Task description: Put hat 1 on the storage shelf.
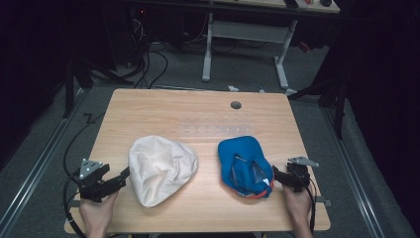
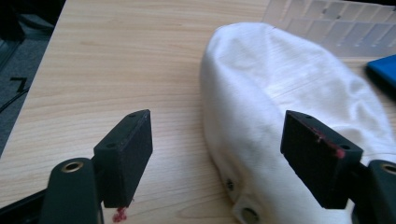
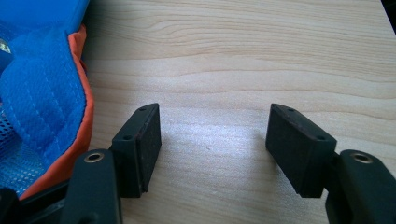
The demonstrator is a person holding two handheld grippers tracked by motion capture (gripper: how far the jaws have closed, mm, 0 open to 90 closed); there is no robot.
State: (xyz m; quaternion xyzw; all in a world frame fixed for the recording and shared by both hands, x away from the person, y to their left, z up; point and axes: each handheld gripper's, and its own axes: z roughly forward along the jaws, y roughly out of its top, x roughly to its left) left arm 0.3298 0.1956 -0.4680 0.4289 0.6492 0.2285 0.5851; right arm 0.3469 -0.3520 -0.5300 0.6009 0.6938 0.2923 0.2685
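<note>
A cream-white cap (image 1: 161, 168) lies left of centre on the wooden table (image 1: 163, 106). It also fills the right half of the left gripper view, where the white cap (image 2: 280, 93) shows snap studs at its near edge. My left gripper (image 1: 125, 174) sits just at its left edge, and this left gripper (image 2: 217, 126) is open, its pads apart from the fabric. A blue cap (image 1: 245, 166) with orange trim lies upside down at the right. My right gripper (image 1: 275, 173) is beside its right edge. That right gripper (image 3: 212, 116) is open over bare wood, with the blue cap (image 3: 42, 93) to its left.
A round cable hole (image 1: 236, 105) sits near the table's far edge, and a pale gridded patch (image 1: 213, 126) lies in the middle. Another desk's white frame (image 1: 245, 32) stands behind, with cables (image 1: 148, 64) on the floor. Both forearms enter at the near edge.
</note>
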